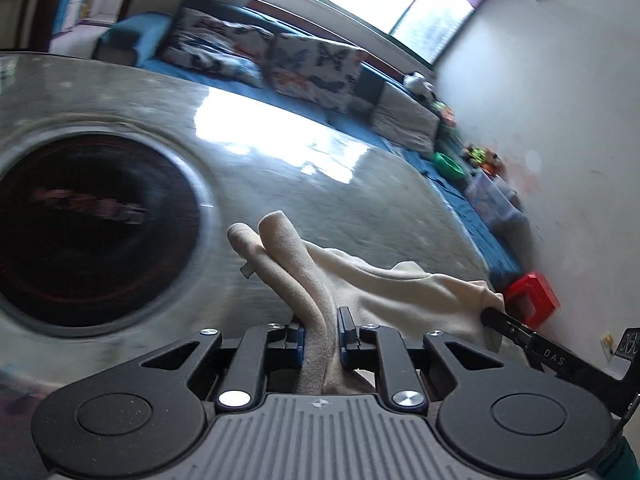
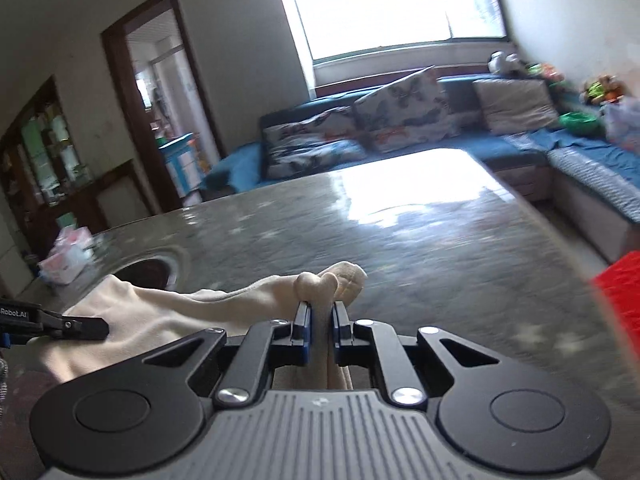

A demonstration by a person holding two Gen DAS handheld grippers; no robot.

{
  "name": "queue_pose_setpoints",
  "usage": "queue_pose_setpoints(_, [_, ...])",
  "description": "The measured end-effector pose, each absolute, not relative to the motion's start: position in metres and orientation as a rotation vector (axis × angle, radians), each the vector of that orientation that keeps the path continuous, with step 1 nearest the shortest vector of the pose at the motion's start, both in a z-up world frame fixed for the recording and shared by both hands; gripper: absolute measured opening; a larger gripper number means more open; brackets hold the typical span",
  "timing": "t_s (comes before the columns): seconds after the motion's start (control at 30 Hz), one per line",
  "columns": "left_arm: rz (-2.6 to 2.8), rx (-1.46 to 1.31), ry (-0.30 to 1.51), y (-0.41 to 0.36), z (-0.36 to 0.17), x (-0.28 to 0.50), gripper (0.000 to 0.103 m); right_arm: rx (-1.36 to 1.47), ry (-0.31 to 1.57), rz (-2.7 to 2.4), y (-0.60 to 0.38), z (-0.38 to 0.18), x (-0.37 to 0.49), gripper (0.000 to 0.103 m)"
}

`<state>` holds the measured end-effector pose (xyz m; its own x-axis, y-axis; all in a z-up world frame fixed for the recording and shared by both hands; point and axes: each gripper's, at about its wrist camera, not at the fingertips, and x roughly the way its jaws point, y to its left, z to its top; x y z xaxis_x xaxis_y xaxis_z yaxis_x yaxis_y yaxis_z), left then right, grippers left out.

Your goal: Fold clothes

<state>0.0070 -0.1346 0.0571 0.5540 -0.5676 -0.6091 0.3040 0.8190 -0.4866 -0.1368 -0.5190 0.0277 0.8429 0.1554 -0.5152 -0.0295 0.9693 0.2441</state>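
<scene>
Left wrist: both tongs (image 1: 322, 334) (image 2: 320, 330) clamped on cream garment (image 1: 384, 280), bare table (image 1: 280, 184) beyond

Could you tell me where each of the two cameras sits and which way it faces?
Left wrist: on the left gripper, looking along its fingers across the grey table to the blue sofa; its fingers pinch the cream garment.
Right wrist: on the right gripper, facing the table, sofa and window; its fingers pinch the same garment.
Shared: garment, table, sofa, and each shows the other gripper.
</scene>
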Motion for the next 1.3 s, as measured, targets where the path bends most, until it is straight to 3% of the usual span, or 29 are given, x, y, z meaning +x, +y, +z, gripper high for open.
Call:
queue_pose_setpoints(0.43, [-0.702,-0.215,0.898,-0.248,0.040,0.010,0.017,0.168,0.584,-0.186,-0.612,0.026,-0.171,0.009])
queue_pose_setpoints(0.53, [-0.678,-0.155,0.918,-0.250,0.030,0.005,0.022,0.162,0.635,-0.242,-0.624,0.008,-0.174,0.009])
queue_pose_setpoints(0.7, [-0.613,-0.121,0.896,-0.234,0.034,0.003,0.039,0.163,0.637,-0.257,-0.630,0.003,-0.180,0.011])
queue_pose_setpoints(1.03, [-0.613,-0.117,0.834,-0.242,0.052,0.020,0.037,0.153,0.648,-0.148,-0.606,-0.001,-0.143,0.013])
queue_pose_setpoints(1.13, [-0.633,-0.091,0.825,-0.257,0.049,0.026,0.037,0.157,0.659,-0.147,-0.603,-0.006,-0.134,0.021])
queue_pose_setpoints(1.3, [-0.635,-0.044,0.838,-0.276,0.035,0.039,0.037,0.139,0.664,-0.150,-0.600,-0.012,-0.125,0.023])
